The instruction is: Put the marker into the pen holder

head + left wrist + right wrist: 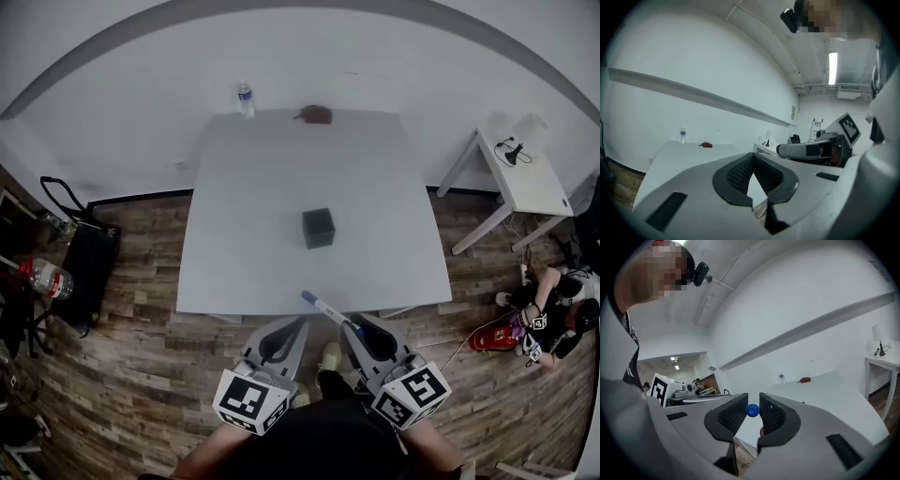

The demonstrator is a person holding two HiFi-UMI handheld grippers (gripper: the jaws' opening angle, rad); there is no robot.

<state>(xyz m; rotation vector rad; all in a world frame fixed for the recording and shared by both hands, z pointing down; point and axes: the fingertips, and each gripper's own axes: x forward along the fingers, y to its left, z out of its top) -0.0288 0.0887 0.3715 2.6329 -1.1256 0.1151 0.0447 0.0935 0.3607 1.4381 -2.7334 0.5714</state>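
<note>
Left gripper point(298, 325) hangs empty, jaws together, short of the table's point(234, 234) near edge. Beside it the right gripper point(350, 325) is clamped on the marker point(323, 307), whose blue cap juts forward and leftward past its tips. The holder point(318, 228) stands well ahead of those tips. To my eye, the marker should be tipped upright over the holder's mouth before release, or it may catch the rim.

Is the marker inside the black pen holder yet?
Out. The marker is clamped in the right gripper at the near edge of the table; the pen holder stands apart at its middle.
</note>
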